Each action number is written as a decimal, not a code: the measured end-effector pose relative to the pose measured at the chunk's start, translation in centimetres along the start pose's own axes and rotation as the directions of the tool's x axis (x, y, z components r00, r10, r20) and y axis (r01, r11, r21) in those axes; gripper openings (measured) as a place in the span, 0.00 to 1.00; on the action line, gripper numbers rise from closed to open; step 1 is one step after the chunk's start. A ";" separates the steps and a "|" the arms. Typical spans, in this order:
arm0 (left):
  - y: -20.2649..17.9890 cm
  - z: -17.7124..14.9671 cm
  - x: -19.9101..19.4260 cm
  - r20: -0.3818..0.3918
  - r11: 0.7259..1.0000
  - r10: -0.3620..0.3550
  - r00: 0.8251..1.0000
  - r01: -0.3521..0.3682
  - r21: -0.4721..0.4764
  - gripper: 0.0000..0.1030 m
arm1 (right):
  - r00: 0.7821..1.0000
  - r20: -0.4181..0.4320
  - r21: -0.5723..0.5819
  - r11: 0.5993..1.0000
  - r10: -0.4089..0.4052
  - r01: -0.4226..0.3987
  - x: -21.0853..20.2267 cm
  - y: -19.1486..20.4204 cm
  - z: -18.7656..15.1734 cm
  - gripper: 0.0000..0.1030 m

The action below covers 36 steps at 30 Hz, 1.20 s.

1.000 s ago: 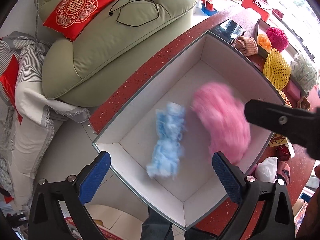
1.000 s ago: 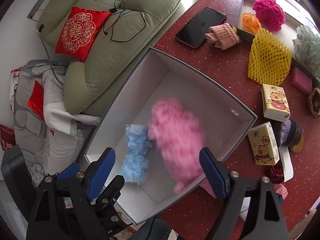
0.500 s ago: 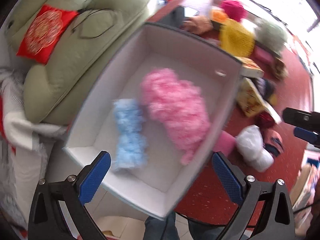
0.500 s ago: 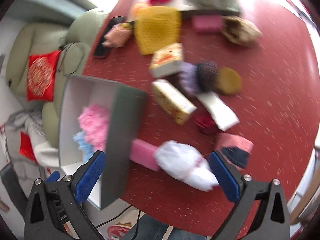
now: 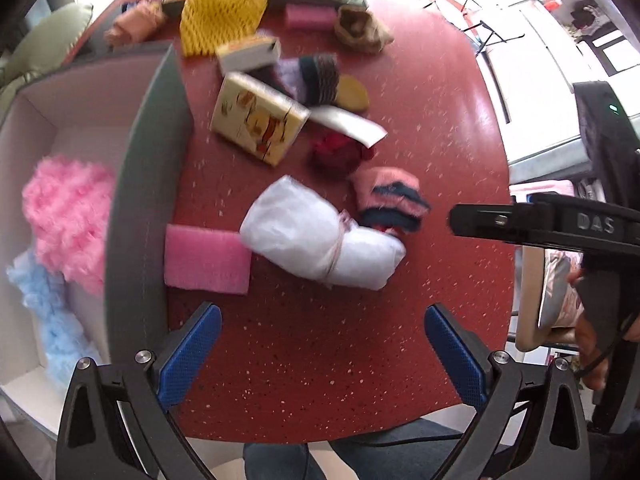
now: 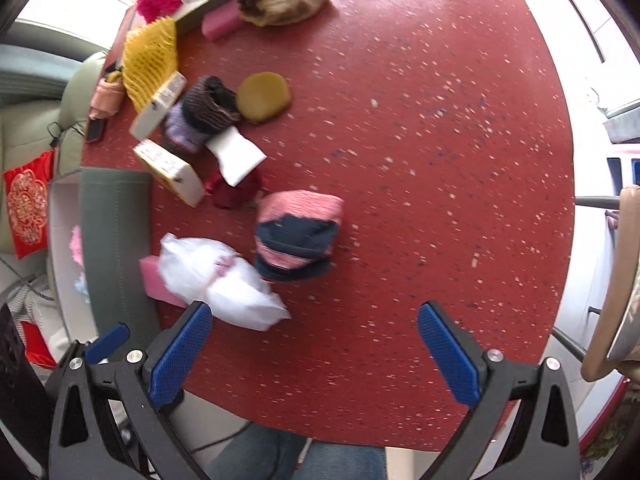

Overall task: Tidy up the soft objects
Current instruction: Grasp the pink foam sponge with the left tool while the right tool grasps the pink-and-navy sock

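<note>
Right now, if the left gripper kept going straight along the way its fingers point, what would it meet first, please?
Most likely the white plastic bundle, which lies just ahead between the lines of the open left gripper. Bare red table comes before it, so a steep descent might touch tabletop first; depth is unclear.

A glossy, speckled red tabletop [image 5: 360, 340] is seen beneath a crinkled white plastic bundle [image 5: 320, 236], a matt pink foam sponge [image 5: 206, 260] and ribbed knitted cloth [image 6: 298, 236]; fluffy pink fibre [image 5: 68, 216] is held in a matt card box [image 5: 140, 200].
</note>
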<state>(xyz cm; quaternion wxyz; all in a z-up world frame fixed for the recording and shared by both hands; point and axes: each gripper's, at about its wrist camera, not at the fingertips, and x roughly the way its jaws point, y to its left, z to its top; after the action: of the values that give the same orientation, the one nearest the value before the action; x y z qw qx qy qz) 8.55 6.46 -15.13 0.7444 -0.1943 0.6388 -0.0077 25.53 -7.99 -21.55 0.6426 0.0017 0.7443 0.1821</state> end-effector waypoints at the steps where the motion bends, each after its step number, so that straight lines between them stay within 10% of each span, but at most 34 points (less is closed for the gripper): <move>1: 0.1 -0.1 0.7 -0.017 1.000 0.002 1.000 -0.002 -0.010 0.99 | 1.000 -0.004 -0.006 1.000 -0.010 0.010 0.2 -0.3 -0.2 1.00; 21: 5.0 0.5 3.0 -0.047 0.960 0.277 0.960 -0.279 -0.033 0.99 | 0.999 -0.046 0.044 0.999 -0.024 0.026 6.7 0.9 4.7 0.99; 30: 2.1 1.6 4.5 -0.052 0.949 0.315 0.948 -0.315 0.001 0.99 | 0.995 -0.051 0.009 0.997 -0.080 0.081 7.5 1.1 4.5 0.50; 36: 0.7 1.7 7.6 -0.070 0.931 0.360 0.930 -0.354 0.086 0.99 | 0.998 -0.058 -0.004 0.999 -0.040 0.040 6.6 -0.8 3.8 0.47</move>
<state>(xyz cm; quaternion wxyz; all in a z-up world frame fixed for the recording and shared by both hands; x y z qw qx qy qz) 11.38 5.60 -22.40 0.7123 -0.0475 0.6936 0.0966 28.23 -6.16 -28.47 0.6243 -0.0192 0.7622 0.1702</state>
